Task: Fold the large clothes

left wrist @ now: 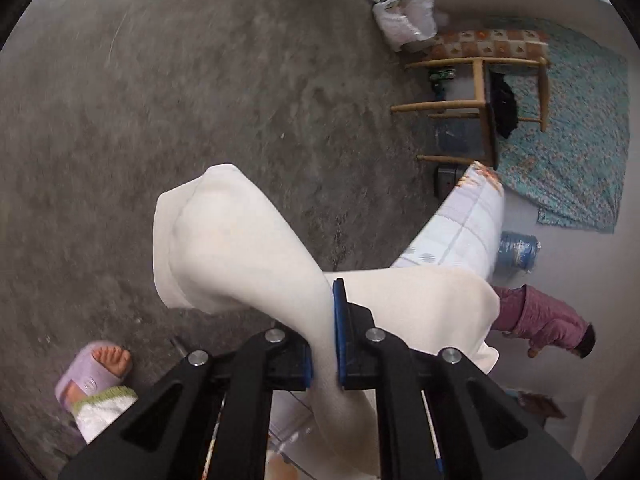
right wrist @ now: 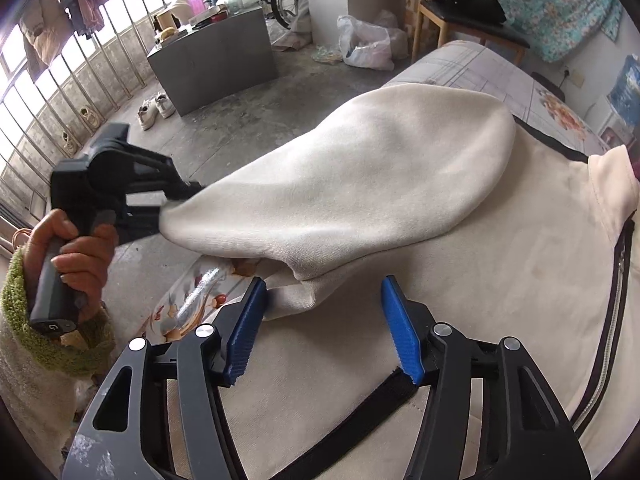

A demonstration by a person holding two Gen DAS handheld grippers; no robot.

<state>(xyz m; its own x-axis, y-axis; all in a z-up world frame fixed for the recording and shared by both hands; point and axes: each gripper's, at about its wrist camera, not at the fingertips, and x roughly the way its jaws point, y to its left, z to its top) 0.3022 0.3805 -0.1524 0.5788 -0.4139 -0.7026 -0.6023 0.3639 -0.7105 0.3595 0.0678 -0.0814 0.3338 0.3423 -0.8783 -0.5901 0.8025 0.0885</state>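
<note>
Left gripper (left wrist: 324, 344) pinching sleeve (right wrist: 352, 184), lifted off bed edge over bare floor (left wrist: 180, 100). Right gripper (right wrist: 324, 328) spread, above jacket (right wrist: 500, 280) flat on bed (right wrist: 500, 76), near black hem band (right wrist: 360, 412). Chair (left wrist: 480, 92) well apart.

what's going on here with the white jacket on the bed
A person is folding a cream zip-up jacket spread on a bed. The left gripper is shut on the jacket's sleeve and holds it lifted off the bed. The right gripper hovers open over the jacket's body, gripping nothing. The fold is not yet laid down.
</note>
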